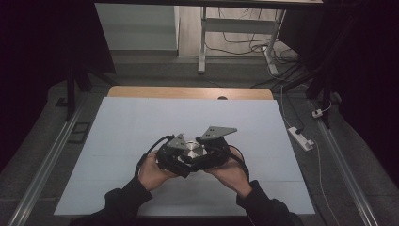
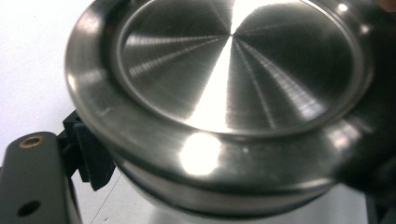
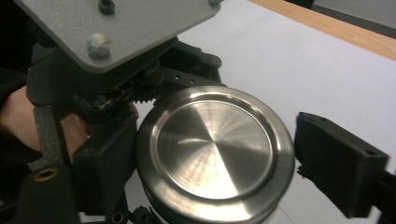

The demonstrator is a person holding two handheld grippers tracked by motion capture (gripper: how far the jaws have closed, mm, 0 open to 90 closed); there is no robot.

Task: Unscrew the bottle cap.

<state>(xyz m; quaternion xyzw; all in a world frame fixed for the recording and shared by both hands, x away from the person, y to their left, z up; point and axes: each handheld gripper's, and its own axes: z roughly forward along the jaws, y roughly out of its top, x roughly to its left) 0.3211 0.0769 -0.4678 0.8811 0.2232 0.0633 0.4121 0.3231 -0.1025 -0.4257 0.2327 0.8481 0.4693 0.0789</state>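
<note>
Left tongs (image 1: 187, 159) clamped on steel tin (image 1: 192, 151), right tongs (image 1: 207, 157) gripping it too

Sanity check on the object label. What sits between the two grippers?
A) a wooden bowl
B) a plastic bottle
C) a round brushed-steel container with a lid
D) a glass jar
C: the round steel container shows a brushed, shiny metal lid with a raised rim, seen between the left gripper and the right gripper over the white table.
</note>
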